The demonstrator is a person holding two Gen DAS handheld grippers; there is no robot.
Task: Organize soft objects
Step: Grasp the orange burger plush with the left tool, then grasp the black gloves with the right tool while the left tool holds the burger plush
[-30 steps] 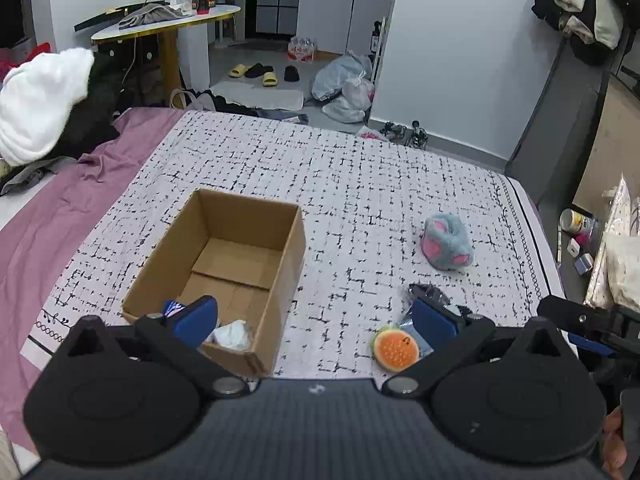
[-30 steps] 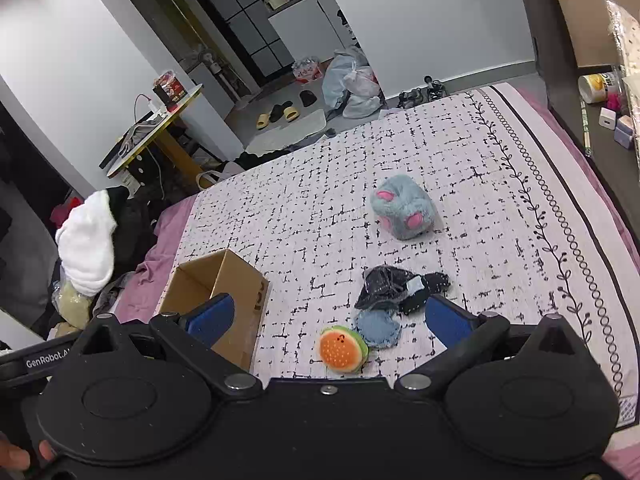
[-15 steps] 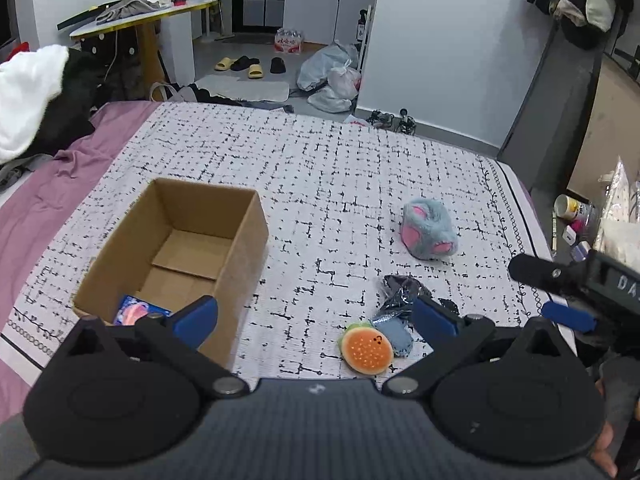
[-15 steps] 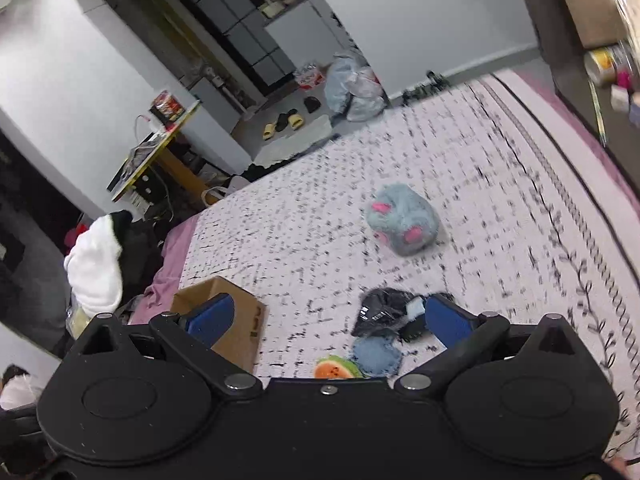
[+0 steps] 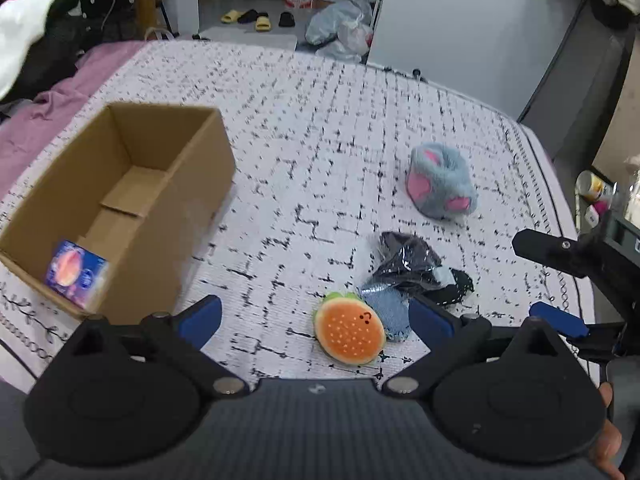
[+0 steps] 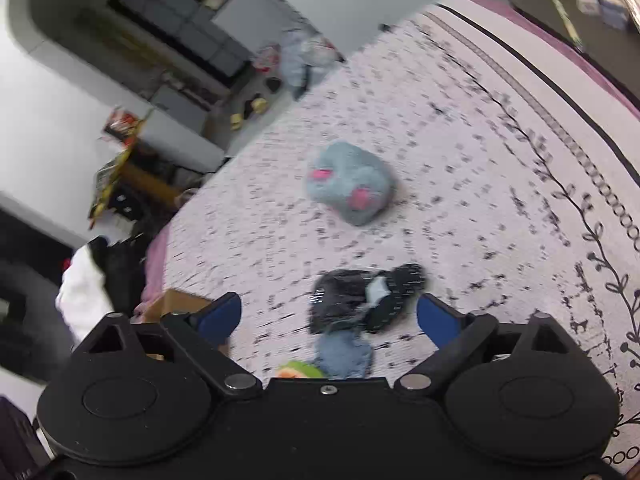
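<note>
Patterned bedspread [image 5: 320,128]; cardboard box [image 5: 192,184] with one colourful packet [image 5: 76,272] inside

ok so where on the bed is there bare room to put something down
Bare cover lies between the cardboard box and the blue plush, and across the far half of the bed. It is crowded near the front: burger toy, denim pouch and black bagged item bunch together.

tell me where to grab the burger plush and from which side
Pinch the burger plush across its round bun edges, coming from above. It lies flat with the orange seeded bun up, so the rim is the only part jaws can close on. Keep the pinch off its right edge: the blue denim piece touches it there. The left gripper is open with the plush between its fingers.
</note>
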